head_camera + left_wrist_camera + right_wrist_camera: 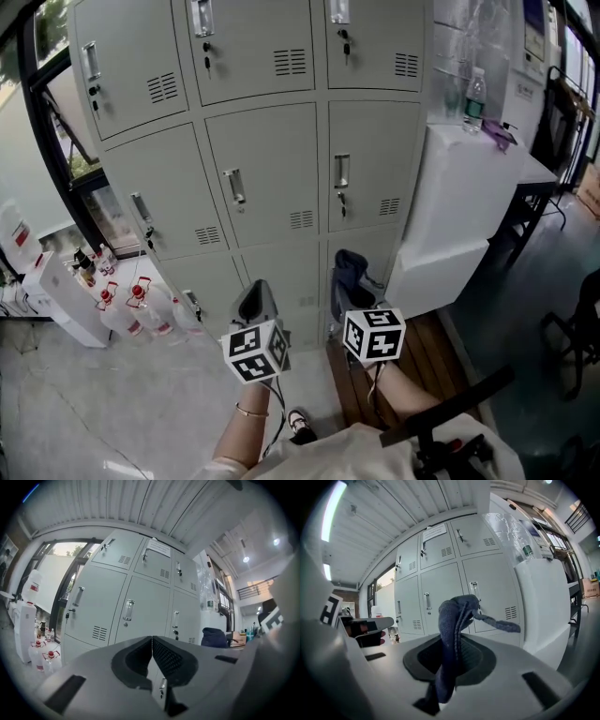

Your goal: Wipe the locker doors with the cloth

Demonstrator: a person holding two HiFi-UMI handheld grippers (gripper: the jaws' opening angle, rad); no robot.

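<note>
The left tongs (152, 642) are pressed together tip to tip with nothing between them; the right tongs (453, 645) are clamped on a dark blue cloth (456, 612), which stands up in a bunched fold above the jaws, with one corner trailing off to the right; in the head view the cloth (351, 272) rides on the right tongs (353, 296) low in front of the bottom row of doors, the left tongs (254, 304) just beside it, both apart from the metal.

Ahead stand grey lockers (272, 169); every door in view is shut, each with a handle, a lock and a small vent; a paper notice (159, 549) is stuck on an upper door.

To the left, on the floor, clear bottles with red caps (132, 313) sit in a cluster near the lowest doors; what they hold I cannot tell; a large water jug (16, 236) stands further left.

To the right a white worktop (459, 211) sits hard against the lockers' side; on it are a green-capped bottle (475, 97), contents unclear, and a small purple thing (499, 137); a brown slatted board (417, 354) lies below, and a black chair (574, 328) is well apart at the edge.
</note>
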